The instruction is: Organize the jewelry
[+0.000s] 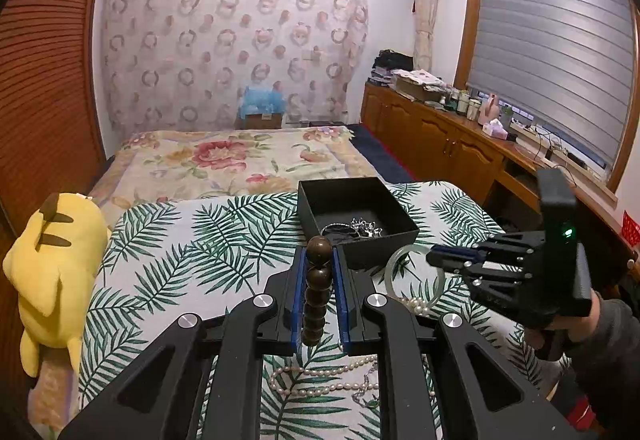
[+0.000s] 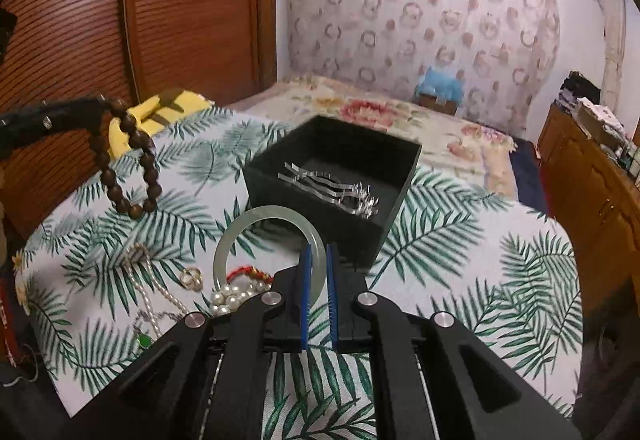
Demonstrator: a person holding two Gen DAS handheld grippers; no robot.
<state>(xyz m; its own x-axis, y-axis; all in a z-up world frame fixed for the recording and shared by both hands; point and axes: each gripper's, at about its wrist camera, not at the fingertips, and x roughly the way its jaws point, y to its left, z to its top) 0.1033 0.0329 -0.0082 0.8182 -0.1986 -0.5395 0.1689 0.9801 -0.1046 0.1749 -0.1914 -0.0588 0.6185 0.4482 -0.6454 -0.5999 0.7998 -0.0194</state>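
Observation:
My left gripper is shut on a brown wooden bead bracelet and holds it above the leaf-print cloth; from the right wrist view the bracelet hangs from the left gripper. My right gripper is shut on a pale green jade bangle, also seen in the left wrist view beside the right gripper. An open black box holds silver chains just beyond both grippers.
Pearl necklaces, a ring, a red cord and a green pendant lie on the cloth. A yellow plush toy lies at the left. A wooden cabinet stands to the right.

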